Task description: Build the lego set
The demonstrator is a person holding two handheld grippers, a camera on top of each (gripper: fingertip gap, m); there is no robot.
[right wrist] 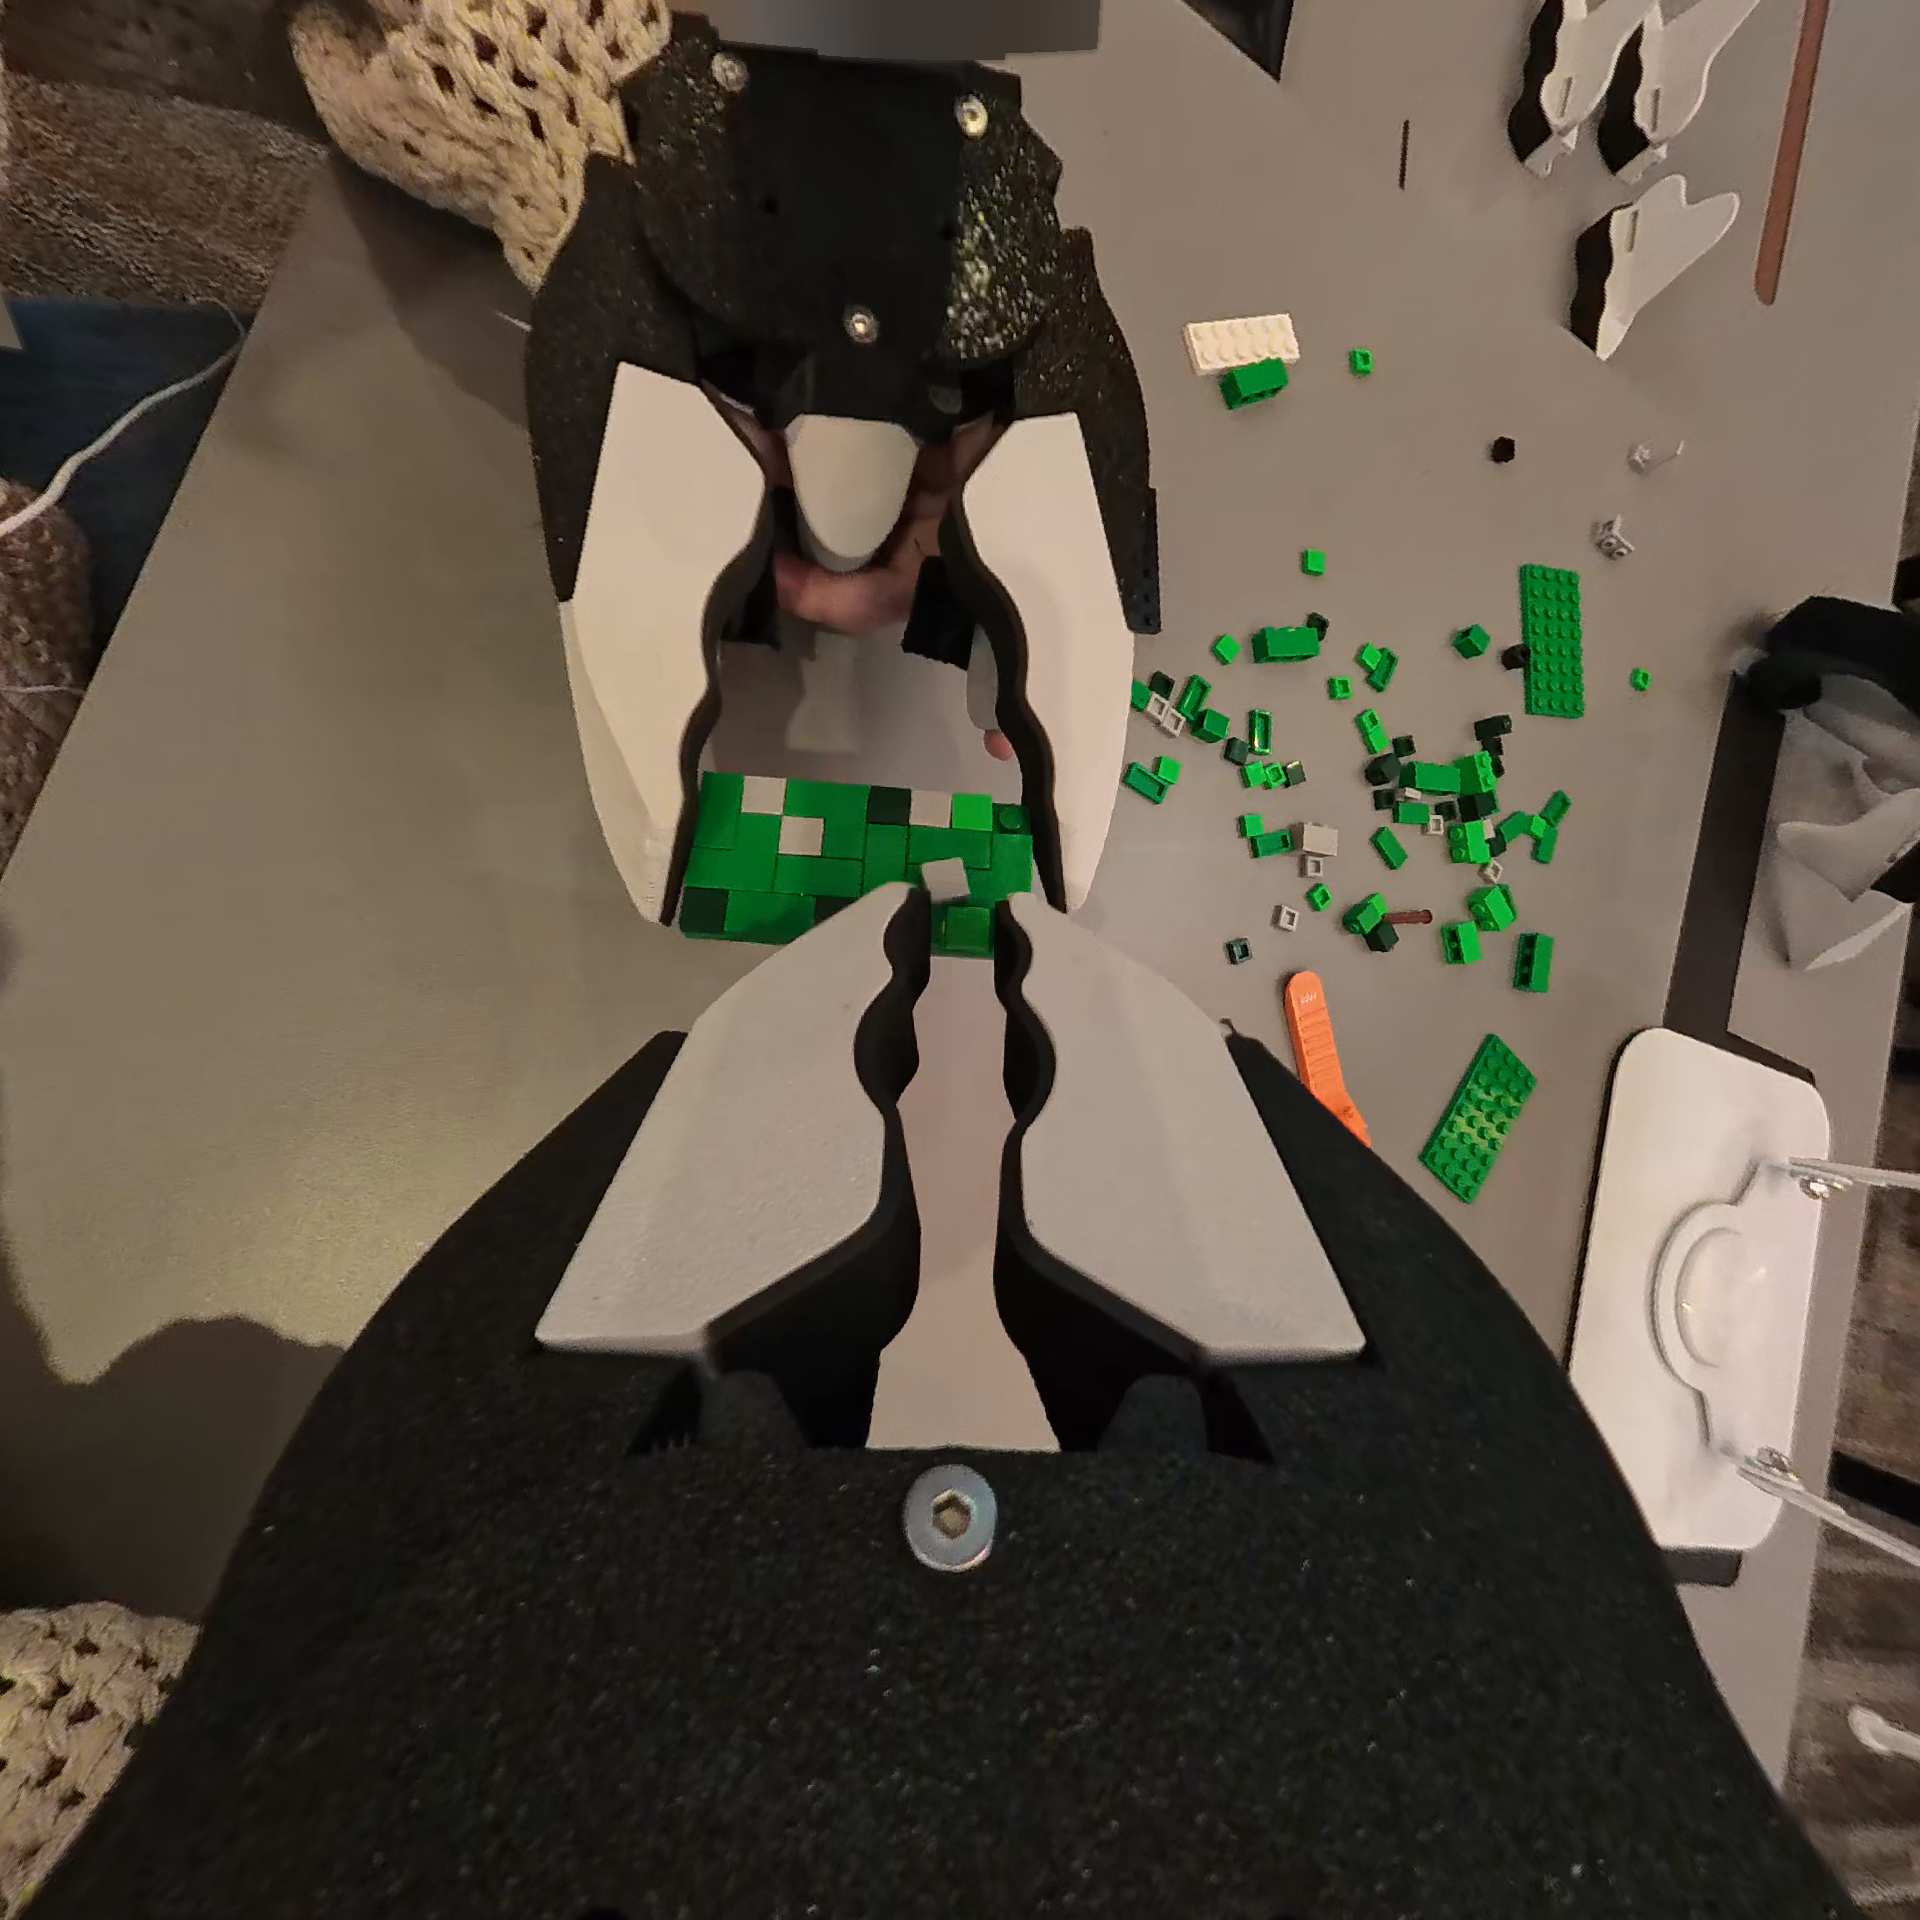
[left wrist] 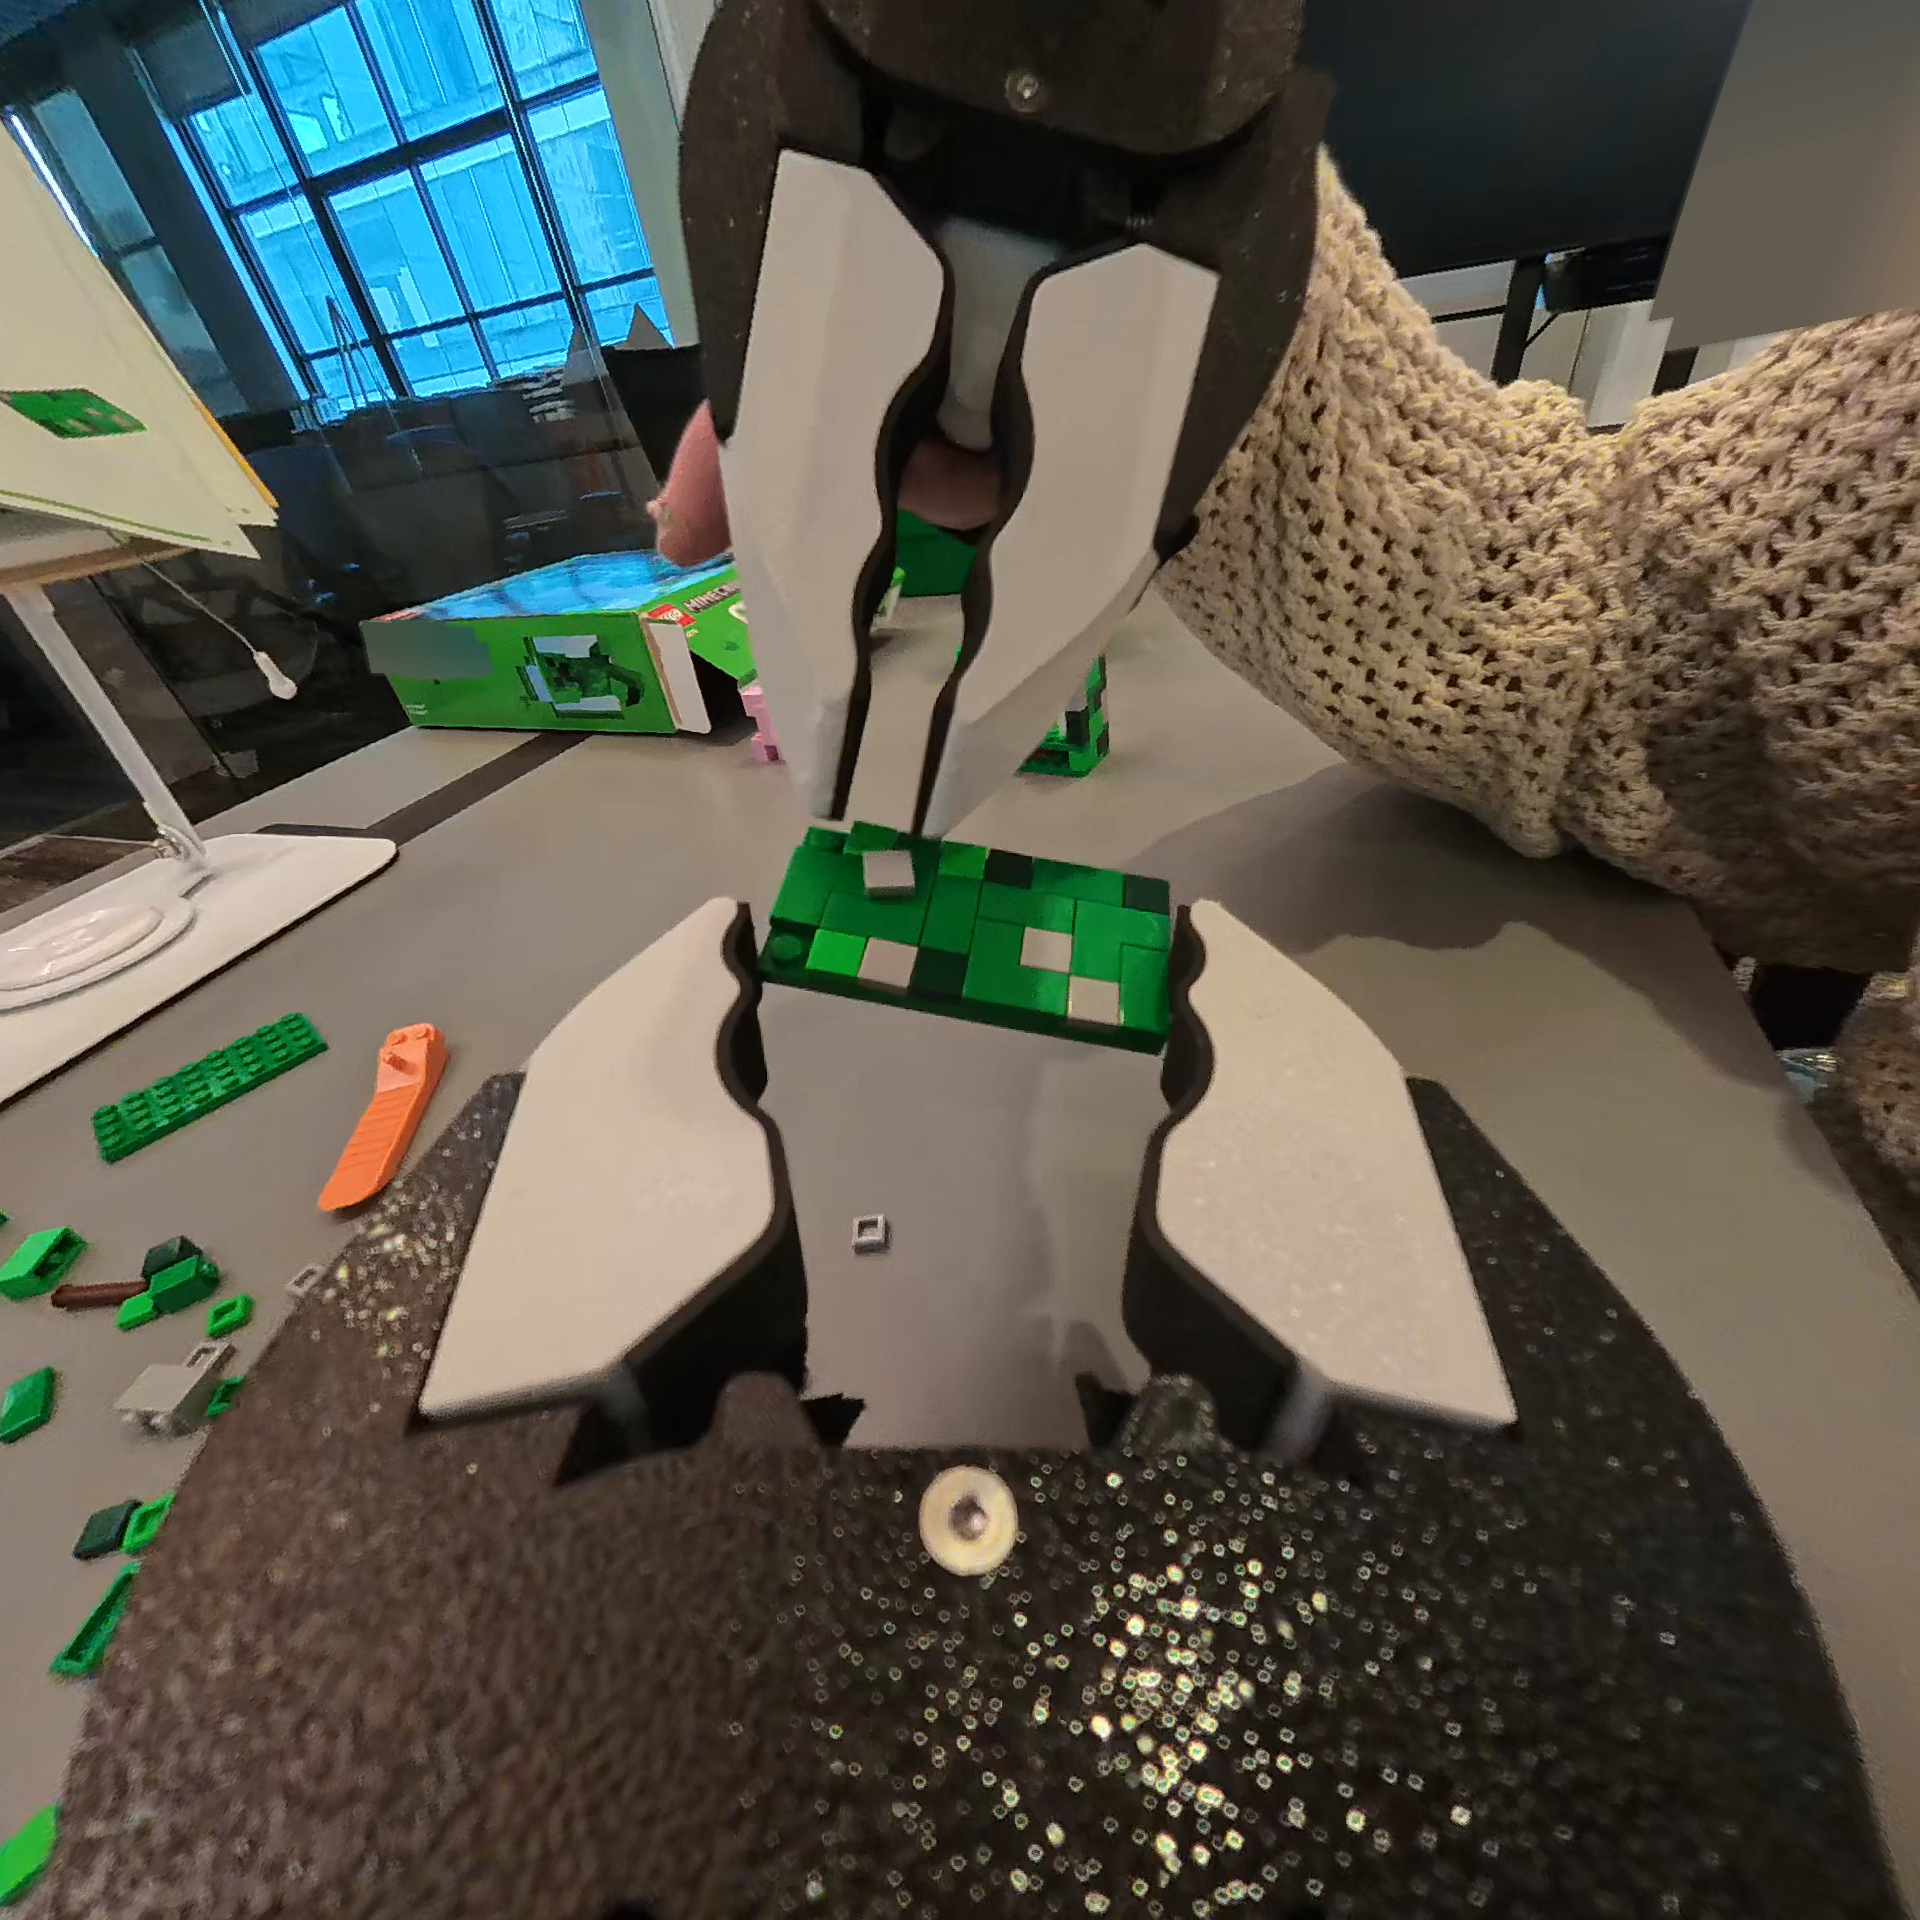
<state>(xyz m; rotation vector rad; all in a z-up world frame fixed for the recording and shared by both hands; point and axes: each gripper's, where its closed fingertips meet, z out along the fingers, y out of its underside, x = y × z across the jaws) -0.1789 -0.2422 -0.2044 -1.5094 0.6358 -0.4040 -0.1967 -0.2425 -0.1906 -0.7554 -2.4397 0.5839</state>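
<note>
Left wrist view. The left gripper (left wrist: 966, 966) is spread wide, its fingertips set at the two short ends of the green panel (left wrist: 971, 951), which lies flat on the table (left wrist: 540, 862). Whether the pads actually touch the ends cannot be told. The panel's long axis runs across the view, from one finger to the other. The right gripper (left wrist: 883, 821) comes down from above, jaws narrow and empty, tips just over a loose grey tile (left wrist: 888, 873) that sits tilted on the panel's far edge, not pressed home. A second small grey tile (left wrist: 869, 1233) lies on the table between the left fingers. An orange separator (left wrist: 382, 1117) and a green plate (left wrist: 208, 1086) lie off to the left. A green box (left wrist: 540, 665) stands at the back; printing is seen on it and is not transcribed.

Right wrist view. The right gripper (right wrist: 961, 914) is nearly closed, holding nothing; the tilted grey tile (right wrist: 945, 878) lies just ahead of its tips, slightly toward the left finger. The left gripper (right wrist: 862, 894) faces it, straddling the panel (right wrist: 831, 862). The right gripper is judged nearer the tile; pressing it flat appears to be the coming move. Loose bricks (right wrist: 1403, 790) are scattered to the right. No other writing is legible.
</note>
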